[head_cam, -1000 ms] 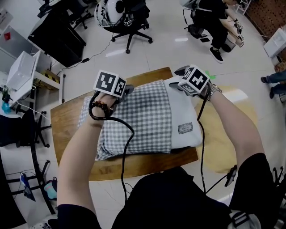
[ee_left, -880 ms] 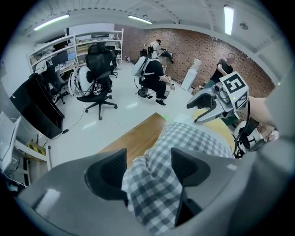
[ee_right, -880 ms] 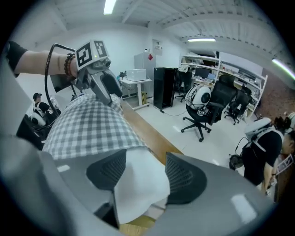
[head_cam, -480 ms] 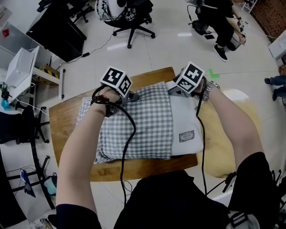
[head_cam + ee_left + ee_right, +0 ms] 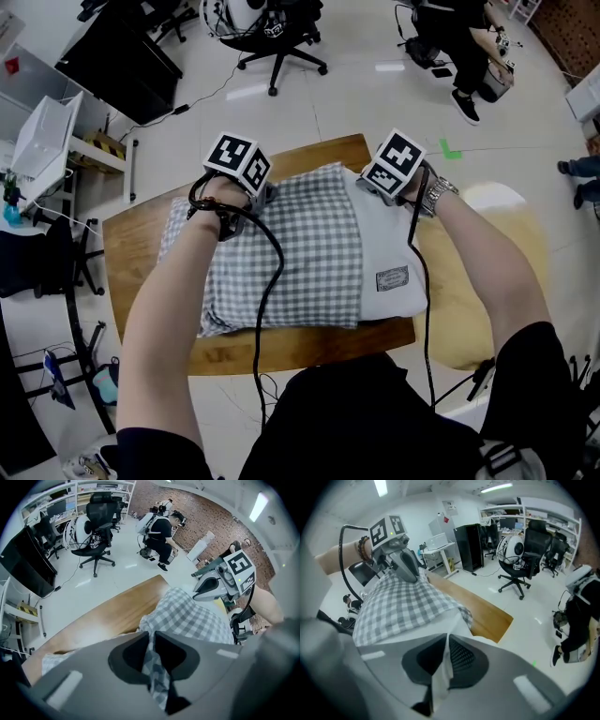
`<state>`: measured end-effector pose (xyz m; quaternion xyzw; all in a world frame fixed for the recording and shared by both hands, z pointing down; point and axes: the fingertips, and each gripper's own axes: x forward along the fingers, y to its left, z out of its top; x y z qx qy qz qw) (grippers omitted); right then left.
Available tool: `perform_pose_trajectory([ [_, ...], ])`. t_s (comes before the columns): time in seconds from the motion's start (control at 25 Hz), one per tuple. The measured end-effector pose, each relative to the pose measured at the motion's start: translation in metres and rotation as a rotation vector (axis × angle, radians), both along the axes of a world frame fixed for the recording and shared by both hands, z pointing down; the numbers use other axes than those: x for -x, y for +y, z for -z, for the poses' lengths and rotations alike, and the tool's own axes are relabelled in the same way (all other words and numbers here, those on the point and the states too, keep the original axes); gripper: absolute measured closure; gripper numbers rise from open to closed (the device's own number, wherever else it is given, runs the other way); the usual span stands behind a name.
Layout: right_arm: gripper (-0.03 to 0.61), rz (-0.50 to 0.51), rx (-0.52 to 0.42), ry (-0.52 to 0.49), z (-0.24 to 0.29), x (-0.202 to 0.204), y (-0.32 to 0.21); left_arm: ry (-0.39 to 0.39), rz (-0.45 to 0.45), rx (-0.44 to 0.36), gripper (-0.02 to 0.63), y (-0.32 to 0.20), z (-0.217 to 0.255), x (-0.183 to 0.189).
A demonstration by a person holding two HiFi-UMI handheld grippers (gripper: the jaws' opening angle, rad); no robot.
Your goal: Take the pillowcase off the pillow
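Fingers (image 5: 133,654) of left gripper (image 5: 151,638), just closed, pinch checked pillowcase (image 5: 190,616); right gripper's (image 5: 446,643) pinch white pillow (image 5: 389,246).

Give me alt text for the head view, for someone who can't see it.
Seen from above, a person's left gripper has just closed on a checked pillowcase and the right gripper pinches the exposed white pillow, on a wooden table.

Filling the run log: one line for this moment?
left tongs just closed on pillowcase | right tongs shut on pillow | pillowcase not yet off
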<state>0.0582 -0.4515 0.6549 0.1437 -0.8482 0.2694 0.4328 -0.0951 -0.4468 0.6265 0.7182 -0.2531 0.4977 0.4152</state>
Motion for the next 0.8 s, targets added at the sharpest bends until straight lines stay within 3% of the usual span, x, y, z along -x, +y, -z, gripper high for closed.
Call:
perform_pose_trajectory([
  [0.24, 0.571, -0.113, -0.092, -0.01, 0.038, -0.023, -0.006, -0.029, 0.057, -0.053, 0.598, -0.005, 0.023, 0.026],
  [0.56, 0.571, -0.143, -0.251, 0.065, 0.073, -0.038, 0.023, -0.066, 0.108, -0.108, 0.601, 0.023, 0.038, 0.057],
  [0.8, 0.572, -0.196, -0.293, 0.097, 0.094, -0.049, 0.036, -0.09, 0.173, -0.153, 0.601, 0.035, 0.051, 0.098],
])
